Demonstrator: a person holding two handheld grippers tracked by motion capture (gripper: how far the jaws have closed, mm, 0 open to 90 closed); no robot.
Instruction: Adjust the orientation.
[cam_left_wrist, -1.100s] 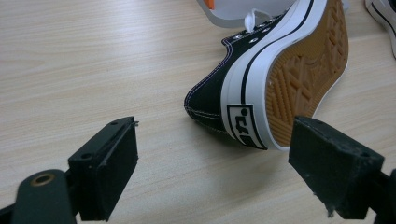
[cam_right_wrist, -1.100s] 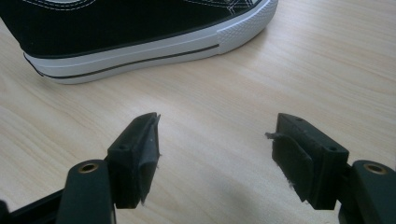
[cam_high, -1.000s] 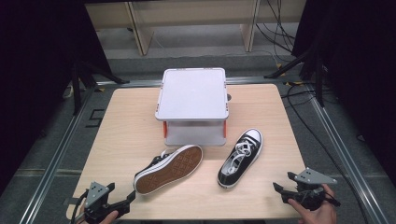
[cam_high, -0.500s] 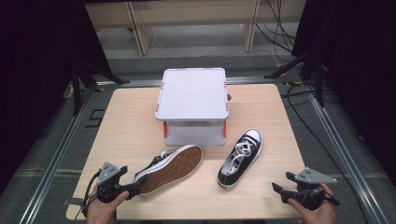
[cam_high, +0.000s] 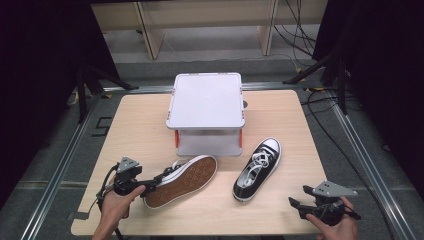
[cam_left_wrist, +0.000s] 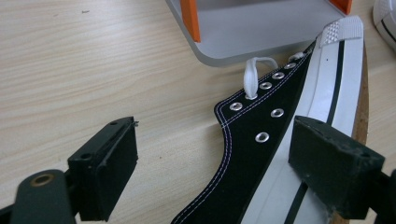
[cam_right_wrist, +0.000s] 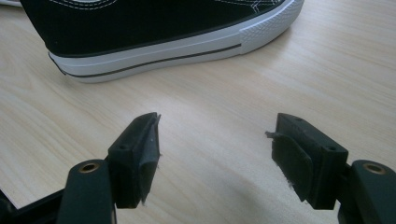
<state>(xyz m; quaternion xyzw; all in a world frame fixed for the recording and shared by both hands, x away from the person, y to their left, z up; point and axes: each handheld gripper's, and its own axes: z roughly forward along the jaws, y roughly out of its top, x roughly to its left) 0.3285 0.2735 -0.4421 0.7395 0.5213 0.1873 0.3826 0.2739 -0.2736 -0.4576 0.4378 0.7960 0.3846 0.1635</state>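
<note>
A: High view, what is seen?
B: A wooden counter (cam_high: 140, 125) w/ a grey lidded box (cam_high: 207, 112) at centre. A black sneaker on its side (cam_high: 182, 180), sole up, is seen lower centre-left; an upright black sneaker (cam_high: 257, 169) lower centre-right, just beside the box's front corner. The left hand-held gripper (cam_high: 150, 184) is held at lower left, its tip at the tipped shoe's heel end. The right hand-held gripper (cam_high: 295, 204) is held at lower right, apart from the upright shoe.

A: Left gripper view?
B: Jaws are spread wide. The tipped shoe's eyelet side & white sole band are seen between them, right pad (cam_left_wrist: 334, 170) at the sole band; contact can't be told. The box's base w/ orange corner is seen up top.

A: Right gripper view?
B: Jaws are spread, nothing held; bare counter between them. The upright shoe's heel and sidewall are seen across the top of frame.
</note>
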